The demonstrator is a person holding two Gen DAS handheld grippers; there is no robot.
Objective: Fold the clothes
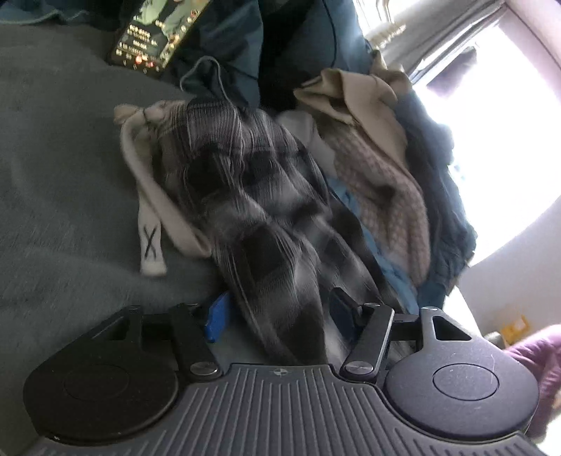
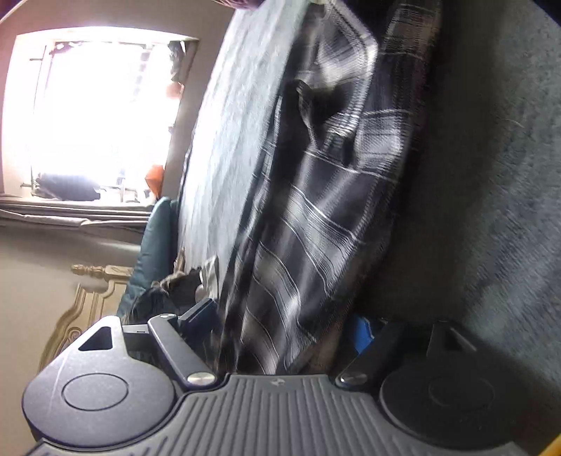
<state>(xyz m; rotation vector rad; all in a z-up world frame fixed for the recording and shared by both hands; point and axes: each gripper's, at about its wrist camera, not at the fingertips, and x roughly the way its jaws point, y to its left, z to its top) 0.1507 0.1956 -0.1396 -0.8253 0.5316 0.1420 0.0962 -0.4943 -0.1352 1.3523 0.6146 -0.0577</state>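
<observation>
Left wrist view: left gripper (image 1: 277, 312), blue pads (image 1: 218, 317) set apart on either side of a plaid shirt (image 1: 245, 196) that runs between them; whether they press the cloth cannot be told, as blur and the cloth itself hide the contact. Plaid shirt, black, grey and white checks, stretched in a long bunched band from the gripper out across the grey blanket (image 1: 63, 168) toward its far edge. White strap with a black X (image 1: 151, 242), lying on the blanket just beside the shirt. Heap of unfolded clothes along the blanket's right edge: beige cloth (image 1: 354, 94), pink-and-white checked piece (image 1: 385, 189), dark blue garment (image 1: 441, 182), light blue cloth (image 1: 364, 224) beneath. Dark patterned object (image 1: 157, 31) near the far edge. Right wrist view: right gripper (image 2: 287, 326), the same plaid shirt (image 2: 315, 196) passing between its fingers, one blue pad (image 2: 361, 333) showing beside the cloth; grip likewise not to be settled. Shirt hangs taut and rumpled against the blanket (image 2: 491, 175); window (image 2: 101, 112) behind. Progress, as judged: shirt appears held at two ends and lifted, not laid flat, no neat crease or folded stack visible; the heap at the right edge remains loose, so much folding is left
</observation>
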